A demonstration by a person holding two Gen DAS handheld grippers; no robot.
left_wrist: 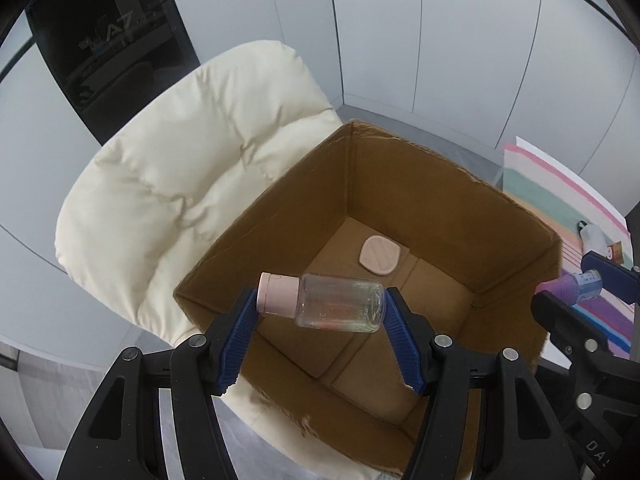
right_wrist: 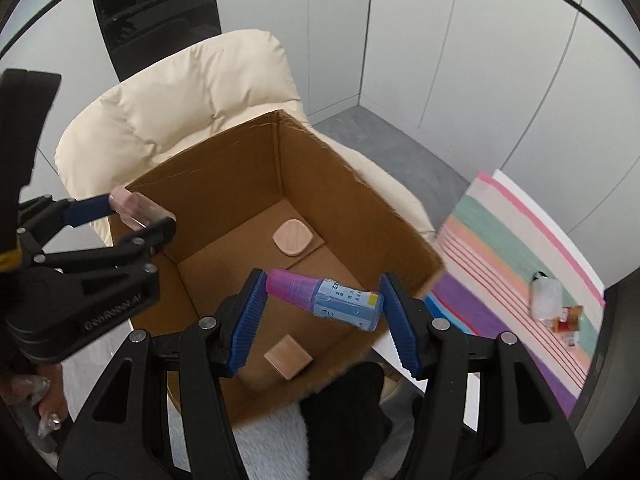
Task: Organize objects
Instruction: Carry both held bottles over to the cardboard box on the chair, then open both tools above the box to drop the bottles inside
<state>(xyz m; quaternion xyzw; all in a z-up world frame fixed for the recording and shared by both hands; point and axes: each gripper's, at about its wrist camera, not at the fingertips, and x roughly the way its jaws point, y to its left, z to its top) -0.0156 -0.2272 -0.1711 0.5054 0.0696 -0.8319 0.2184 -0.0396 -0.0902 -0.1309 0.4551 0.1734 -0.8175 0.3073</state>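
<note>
above the open cardboard box [left_wrist: 400, 184], clamped end to end in the left gripper [left_wrist: 320, 312]: clear bottle [left_wrist: 340, 304] with pink cap, lying crosswise. alongside, over the same box, gripped lengthwise in the right gripper [right_wrist: 323, 300]: blue bottle [right_wrist: 344, 308] with magenta cap. down on the box floor: rounded beige pad [right_wrist: 293, 238] near the far corner, square beige pad [right_wrist: 288, 357] nearer. nothing between either bottle and the box floor. under and behind the box: cream quilted cushion [left_wrist: 168, 168]. off to the right: striped mat [right_wrist: 520, 264] carrying small white bottle [right_wrist: 545, 298] and small red-labelled item [right_wrist: 570, 316]. at lower left of the right wrist view: hand [right_wrist: 36, 404] with long decorated nails.
</note>
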